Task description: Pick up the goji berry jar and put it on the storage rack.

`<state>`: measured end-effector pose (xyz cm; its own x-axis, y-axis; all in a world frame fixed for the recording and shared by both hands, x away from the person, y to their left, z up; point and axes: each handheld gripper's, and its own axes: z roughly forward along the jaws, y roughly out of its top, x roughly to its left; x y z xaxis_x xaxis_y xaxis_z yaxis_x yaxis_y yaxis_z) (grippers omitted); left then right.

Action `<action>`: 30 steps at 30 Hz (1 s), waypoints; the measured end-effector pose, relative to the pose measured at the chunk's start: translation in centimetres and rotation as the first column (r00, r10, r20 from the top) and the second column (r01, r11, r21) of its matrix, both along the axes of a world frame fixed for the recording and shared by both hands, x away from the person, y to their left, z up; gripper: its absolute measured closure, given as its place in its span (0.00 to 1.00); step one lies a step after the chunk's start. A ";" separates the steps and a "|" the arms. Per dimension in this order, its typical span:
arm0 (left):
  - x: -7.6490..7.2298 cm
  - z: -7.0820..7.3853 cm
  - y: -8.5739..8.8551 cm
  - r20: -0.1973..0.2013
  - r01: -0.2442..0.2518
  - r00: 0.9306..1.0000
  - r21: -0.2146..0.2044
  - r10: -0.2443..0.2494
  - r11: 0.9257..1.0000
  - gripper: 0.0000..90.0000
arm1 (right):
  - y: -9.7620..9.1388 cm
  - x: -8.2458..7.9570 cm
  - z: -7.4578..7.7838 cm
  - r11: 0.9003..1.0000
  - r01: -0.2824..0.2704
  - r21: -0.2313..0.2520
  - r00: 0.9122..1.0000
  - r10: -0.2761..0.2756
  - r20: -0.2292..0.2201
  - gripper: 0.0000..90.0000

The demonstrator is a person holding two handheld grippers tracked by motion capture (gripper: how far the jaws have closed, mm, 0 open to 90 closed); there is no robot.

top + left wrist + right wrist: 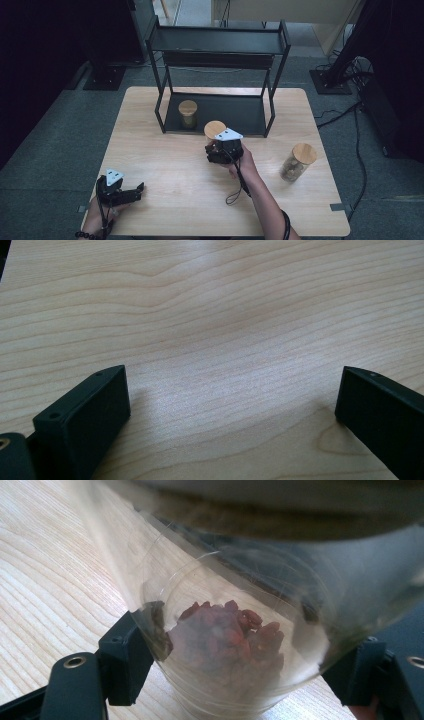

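Right gripper [218, 143] pinching glass jar [235, 645] of red berries, upright at table [165, 165] centre | we see the shelf rack [218, 75] at its 12 o'clock | left gripper [232, 410] spread, idle

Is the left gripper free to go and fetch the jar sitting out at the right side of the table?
Probably yes: the left gripper is open and holds nothing, and bare table lies ahead, though the right gripper, shut on another jar, sits partway across.
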<state>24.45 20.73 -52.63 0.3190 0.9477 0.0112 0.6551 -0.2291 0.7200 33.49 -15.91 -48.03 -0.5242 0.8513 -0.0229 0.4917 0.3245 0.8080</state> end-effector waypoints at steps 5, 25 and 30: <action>0.0 0.0 0.0 -0.001 0.001 1.000 0.000 -0.001 1.000 0.01 | 0.0 0.2 0.2 1.000 -0.002 0.013 1.000 0.002 -0.004 0.27; 0.0 0.0 0.0 0.000 0.001 1.000 0.000 -0.001 1.000 0.01 | 0.0 1.5 1.9 1.000 0.006 0.015 1.000 -0.006 0.009 0.27; 0.0 0.0 0.0 0.000 0.001 1.000 0.000 -0.001 1.000 0.01 | 0.0 1.8 2.1 1.000 0.007 0.016 1.000 -0.007 0.011 0.27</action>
<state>24.46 20.74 -52.63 0.3199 0.9474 0.0112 0.6552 -0.2298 0.7197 35.29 -15.90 -45.88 -0.5179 0.8553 -0.0148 0.4846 0.3077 0.8188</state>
